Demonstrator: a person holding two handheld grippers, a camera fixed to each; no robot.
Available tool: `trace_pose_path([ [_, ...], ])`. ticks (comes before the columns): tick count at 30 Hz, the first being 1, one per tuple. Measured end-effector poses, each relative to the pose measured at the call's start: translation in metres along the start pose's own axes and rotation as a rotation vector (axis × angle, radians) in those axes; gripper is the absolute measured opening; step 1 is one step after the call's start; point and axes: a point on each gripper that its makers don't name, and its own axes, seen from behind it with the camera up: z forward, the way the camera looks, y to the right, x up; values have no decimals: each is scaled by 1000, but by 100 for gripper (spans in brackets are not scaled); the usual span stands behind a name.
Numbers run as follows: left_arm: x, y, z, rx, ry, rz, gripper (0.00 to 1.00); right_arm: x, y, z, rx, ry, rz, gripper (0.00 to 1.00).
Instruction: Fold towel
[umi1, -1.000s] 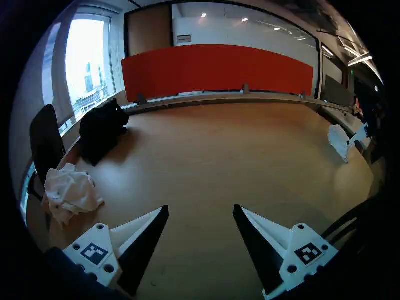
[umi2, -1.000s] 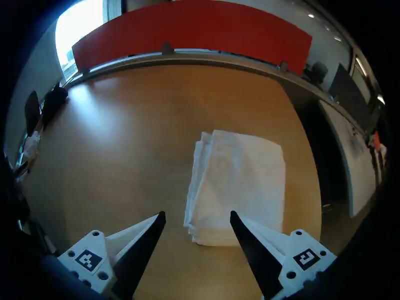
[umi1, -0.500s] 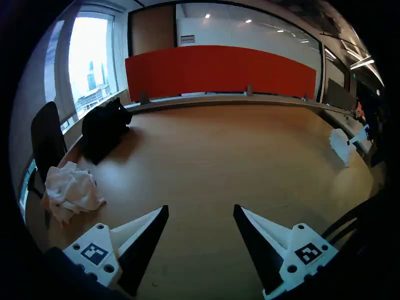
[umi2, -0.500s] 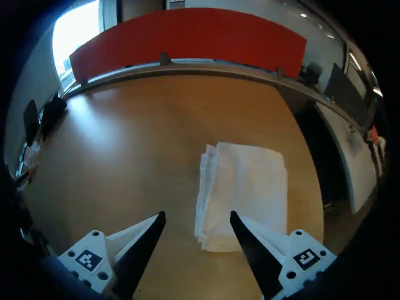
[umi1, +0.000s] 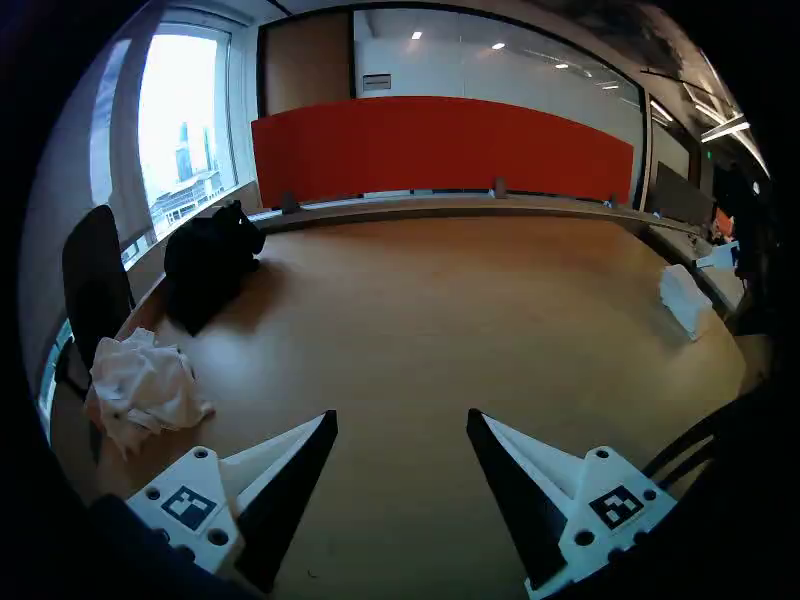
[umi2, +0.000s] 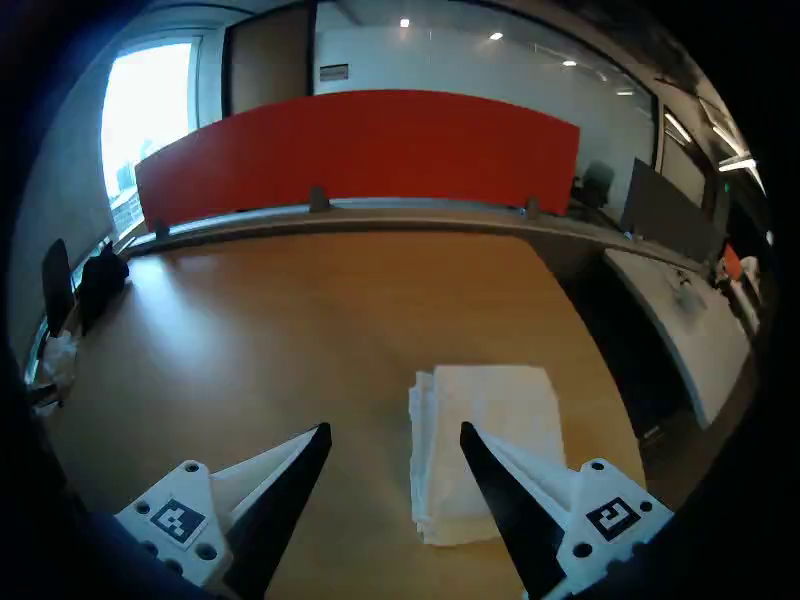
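Your right hand-held gripper (umi2: 393, 428) stood spread wide and empty, the folded towel (umi2: 495, 395) just ahead. Your left hand-held gripper (umi1: 401, 415) gaped empty over the bench (umi1: 430, 290).

left claw (umi1: 400, 440) spread, empty | crumpled towel (umi1: 145, 385) left | folded towel (umi1: 685, 298) far right

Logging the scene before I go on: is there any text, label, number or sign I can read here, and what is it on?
No readable text.
Wall sign: too small and blurred to read.
Markers on the fingers: black-and-white square patterns, no letters or numbers.
Folded towels: plain white, no print seen.
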Motion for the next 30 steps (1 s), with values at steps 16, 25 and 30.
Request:
trace_pose_path([
  [16, 11, -3, 1, 3, 16, -17, 96, 66, -19, -28, -1, 313, 26, 100],
  [25, 19, -2, 3, -2, 41, -26, 96, 88, -28, -37, -28, 409, 18, 100],
  [30, 28, -5, 6, -1, 63, -26, 96, 101, -36, -41, -41, 452, 2, 100],
])
